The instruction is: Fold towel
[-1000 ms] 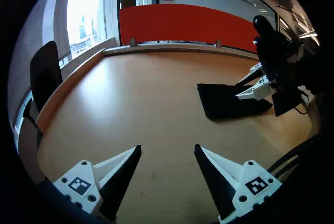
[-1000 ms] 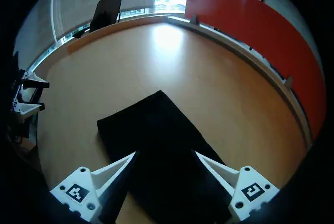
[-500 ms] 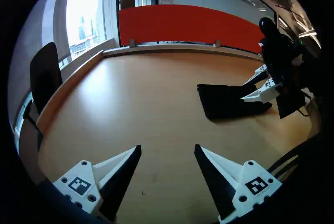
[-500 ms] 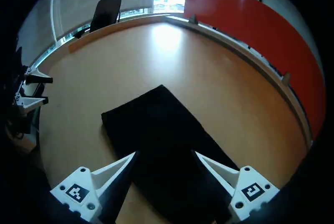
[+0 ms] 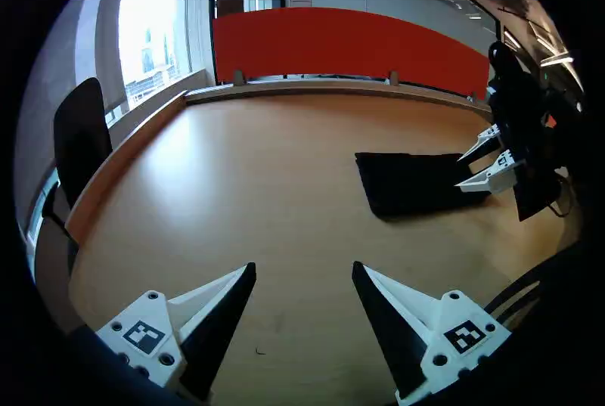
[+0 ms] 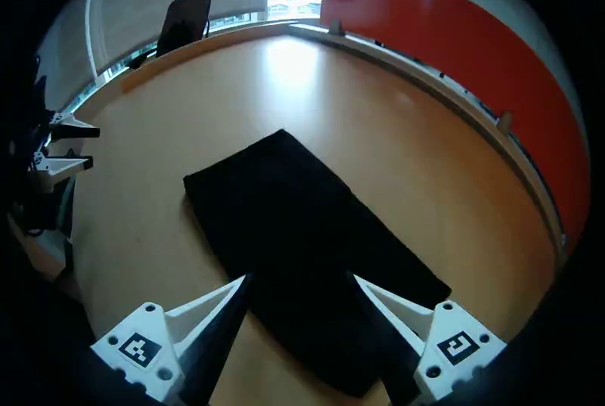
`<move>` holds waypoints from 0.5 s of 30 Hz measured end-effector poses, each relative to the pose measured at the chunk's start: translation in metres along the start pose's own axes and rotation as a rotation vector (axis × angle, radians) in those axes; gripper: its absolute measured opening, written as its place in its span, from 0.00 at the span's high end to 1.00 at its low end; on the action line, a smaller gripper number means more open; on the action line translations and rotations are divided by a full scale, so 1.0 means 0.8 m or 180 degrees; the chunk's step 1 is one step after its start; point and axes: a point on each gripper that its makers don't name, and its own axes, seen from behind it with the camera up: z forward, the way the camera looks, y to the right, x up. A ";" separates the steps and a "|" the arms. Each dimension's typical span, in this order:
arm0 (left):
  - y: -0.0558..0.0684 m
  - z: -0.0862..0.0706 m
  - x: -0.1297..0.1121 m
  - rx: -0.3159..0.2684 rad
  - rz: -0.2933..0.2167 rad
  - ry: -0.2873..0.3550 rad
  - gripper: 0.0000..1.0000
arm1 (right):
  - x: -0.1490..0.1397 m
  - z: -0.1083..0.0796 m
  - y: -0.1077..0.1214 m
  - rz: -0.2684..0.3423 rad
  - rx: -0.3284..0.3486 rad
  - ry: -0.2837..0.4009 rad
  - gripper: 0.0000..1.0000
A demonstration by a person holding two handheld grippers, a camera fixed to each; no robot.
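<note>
A black towel (image 6: 302,240) lies folded flat on the wooden table (image 6: 363,126), a long rectangle. My right gripper (image 6: 300,285) hovers open over its near end, with nothing between the fingers. In the left gripper view the towel (image 5: 412,181) sits at the right, and the right gripper (image 5: 479,172) shows at its far edge, held by a person in black. My left gripper (image 5: 304,274) stands open over bare table, well away from the towel. It also shows small at the left edge of the right gripper view, left gripper (image 6: 85,147).
A red divider panel (image 5: 348,41) runs along the table's far side. A black office chair (image 5: 79,134) stands by the windows. Bare wood surrounds the towel on all sides.
My right gripper has drawn back from the towel, so more of the cloth shows ahead of the fingers. The left gripper has stayed still.
</note>
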 end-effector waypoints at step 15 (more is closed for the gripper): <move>0.001 0.002 0.004 0.0000 0.0036 -0.0011 0.06 | -0.063 -0.037 0.024 0.0119 -0.0132 -0.0149 0.09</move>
